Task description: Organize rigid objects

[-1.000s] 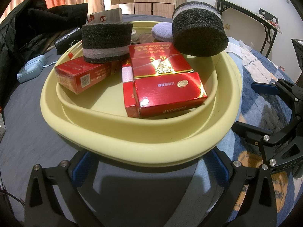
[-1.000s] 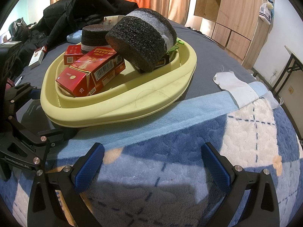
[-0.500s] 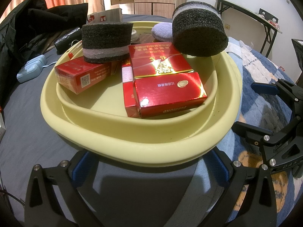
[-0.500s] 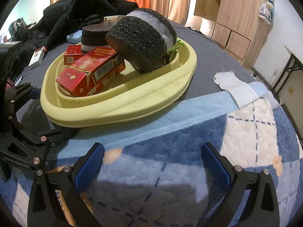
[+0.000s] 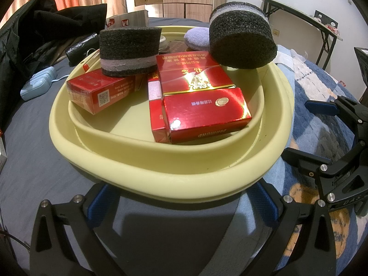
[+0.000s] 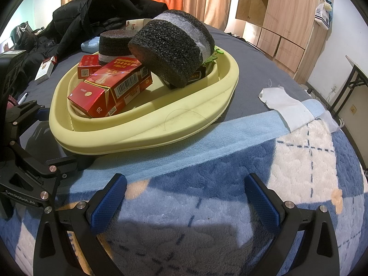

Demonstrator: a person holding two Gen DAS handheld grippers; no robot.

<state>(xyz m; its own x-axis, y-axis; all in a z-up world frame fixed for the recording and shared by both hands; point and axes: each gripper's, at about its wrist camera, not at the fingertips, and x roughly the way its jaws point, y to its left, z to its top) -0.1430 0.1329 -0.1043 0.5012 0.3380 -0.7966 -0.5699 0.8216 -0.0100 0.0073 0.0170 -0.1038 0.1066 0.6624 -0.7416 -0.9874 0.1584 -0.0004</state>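
Note:
A pale yellow basin [image 5: 161, 168] [image 6: 147, 133] sits on the bed and holds several red cartons [image 5: 202, 105] [image 6: 110, 85] and two black foam rolls [image 5: 130, 48] [image 5: 241, 41]. The bigger roll [image 6: 172, 46] leans over the cartons on the basin's right side. A lilac pad [image 5: 196, 40] lies behind them. My left gripper [image 5: 181, 203] stands open just under the basin's near rim, holding nothing. My right gripper [image 6: 184, 197] is open over the blue plush blanket, short of the basin. Each gripper shows in the other's view [image 5: 333, 161] [image 6: 27, 151].
A black coat [image 6: 99, 9] is heaped behind the basin. A light blue case [image 5: 38, 85] and a red-and-white pack [image 6: 44, 69] lie on the grey sheet at left. A white cloth [image 6: 285, 105] lies right of the basin. A folding table [image 5: 306, 20] stands far right.

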